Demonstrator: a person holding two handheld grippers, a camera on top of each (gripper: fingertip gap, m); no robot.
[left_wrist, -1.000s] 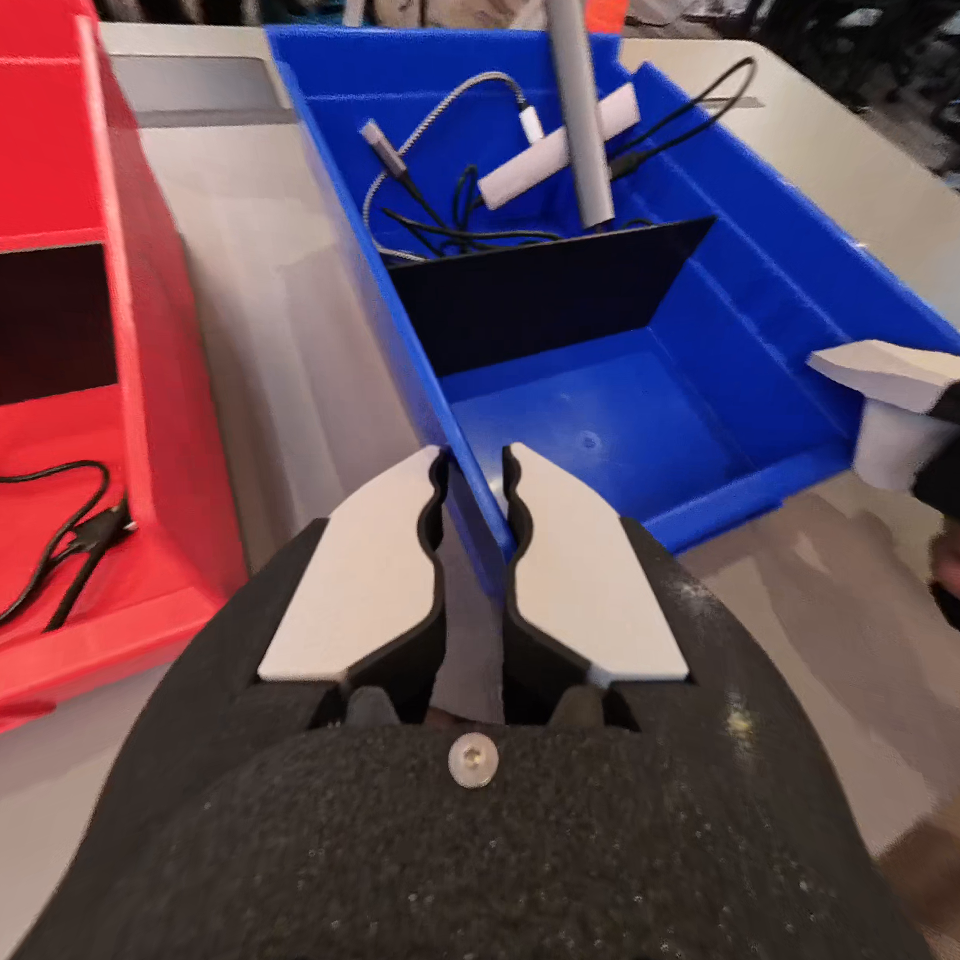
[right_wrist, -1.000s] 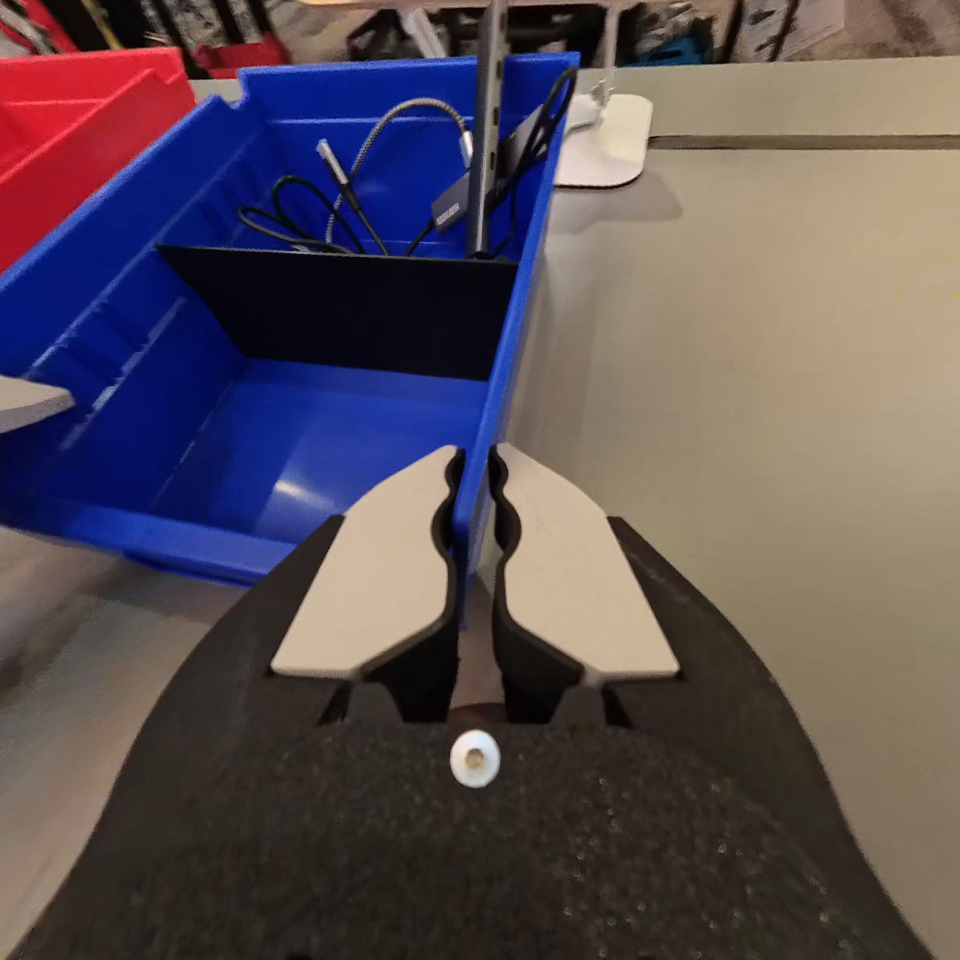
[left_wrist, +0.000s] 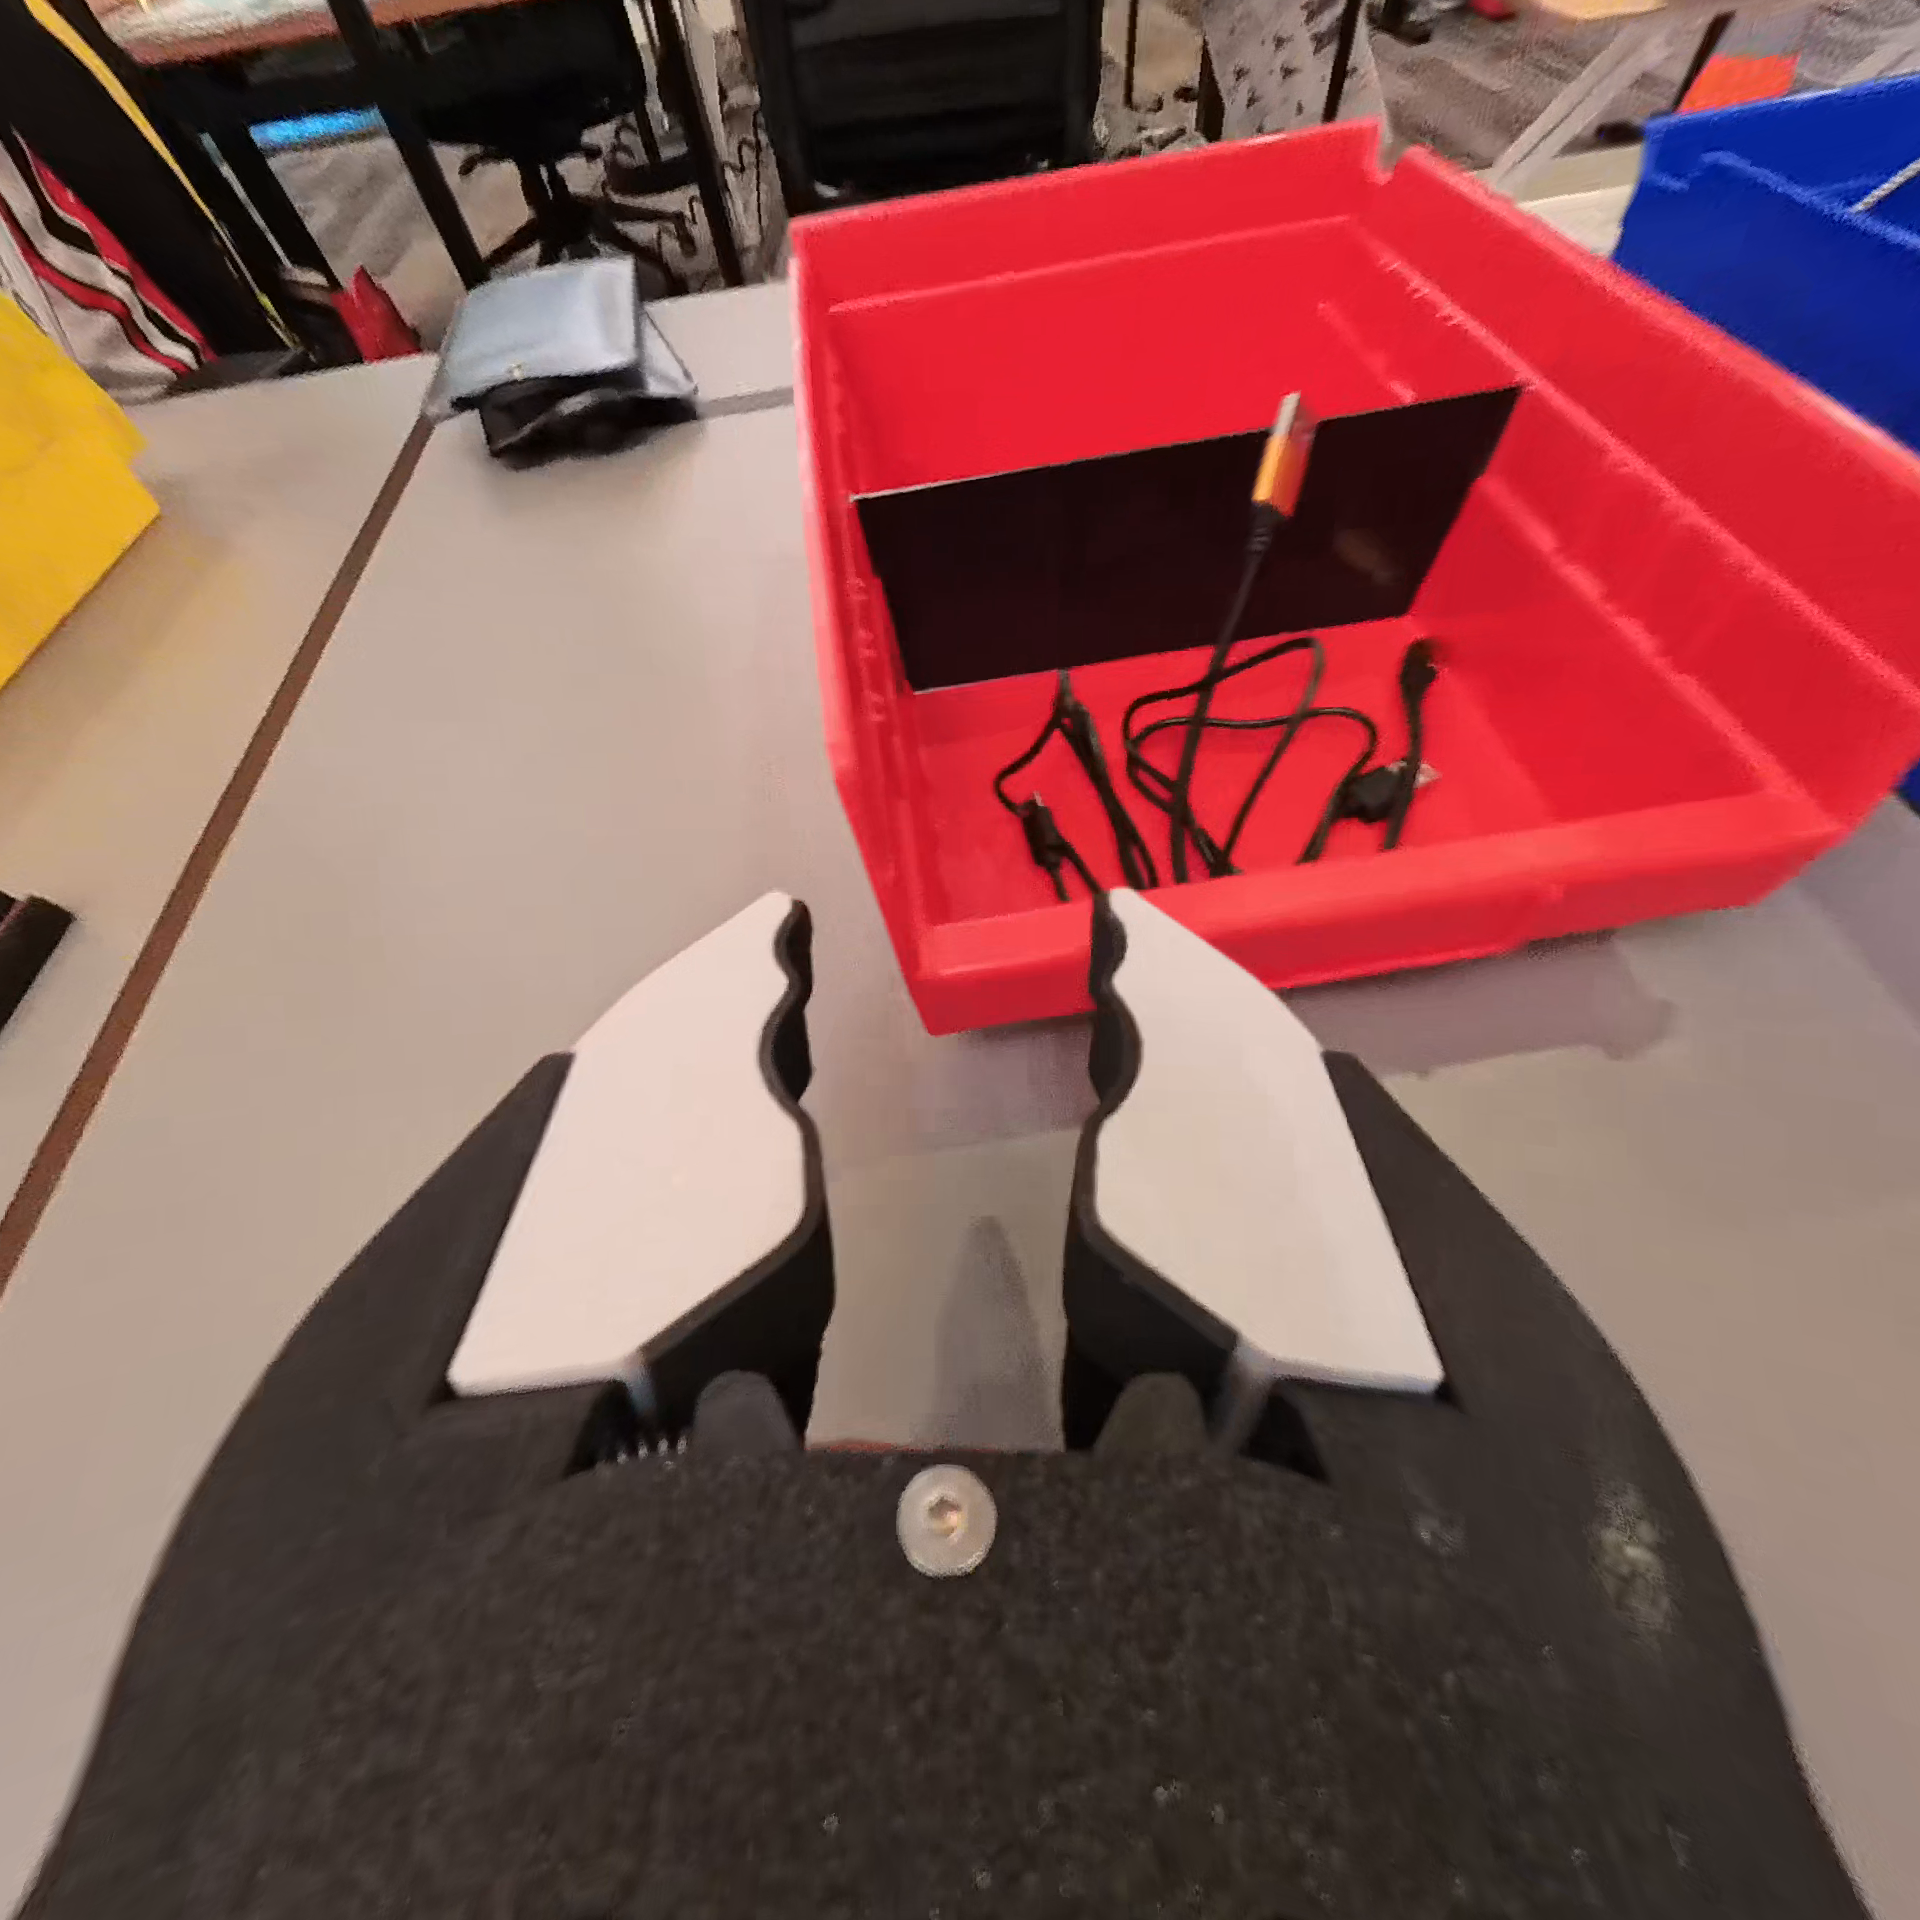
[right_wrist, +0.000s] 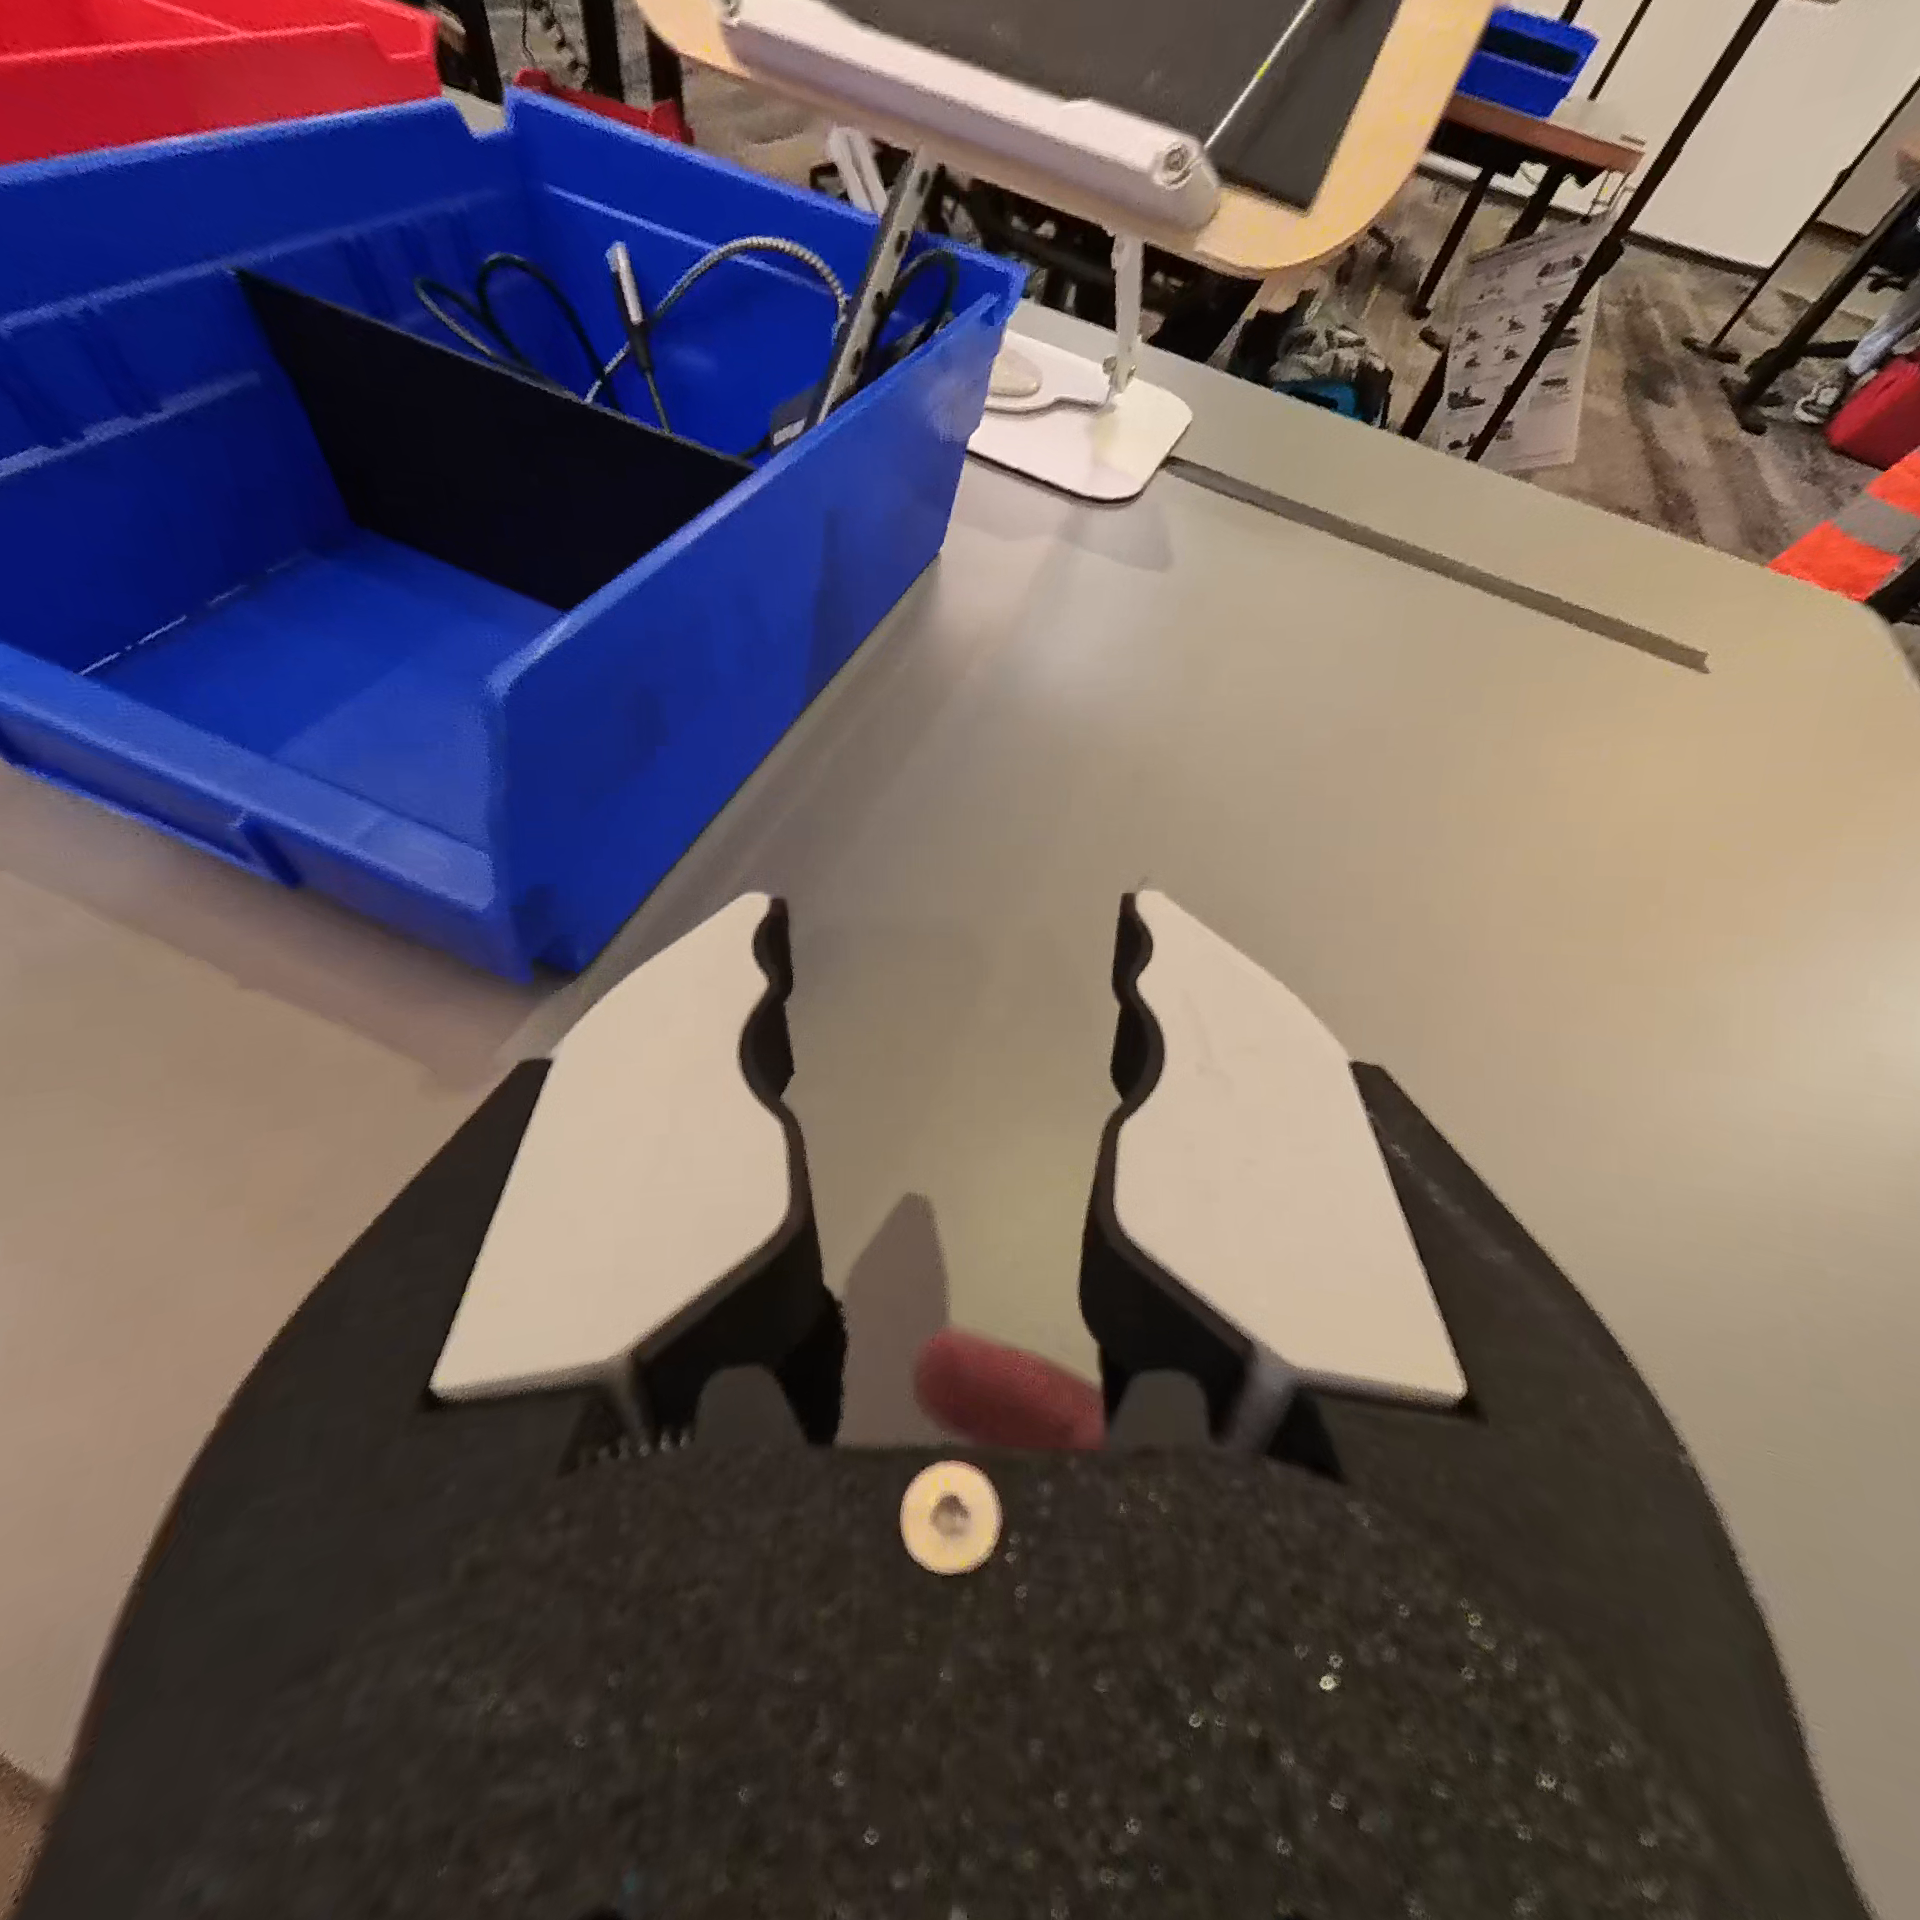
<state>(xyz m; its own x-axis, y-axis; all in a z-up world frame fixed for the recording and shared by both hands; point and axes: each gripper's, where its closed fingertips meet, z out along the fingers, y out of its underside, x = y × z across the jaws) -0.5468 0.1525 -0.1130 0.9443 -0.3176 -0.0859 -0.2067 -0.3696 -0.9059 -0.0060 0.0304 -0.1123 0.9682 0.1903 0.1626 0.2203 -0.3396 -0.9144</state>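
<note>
Both jaws wide and empty above the grey table (right_wrist: 1351, 779), beside red bin (left_wrist: 1247, 966) and blue bin (right_wrist: 727, 644).

The blue bin (left_wrist: 1787, 260) is cut off by the left wrist view's right edge.

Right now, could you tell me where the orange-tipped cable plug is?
In the left wrist view, the orange-tipped plug stands up against the black divider in the red bin, above the tangled black cables.
</note>
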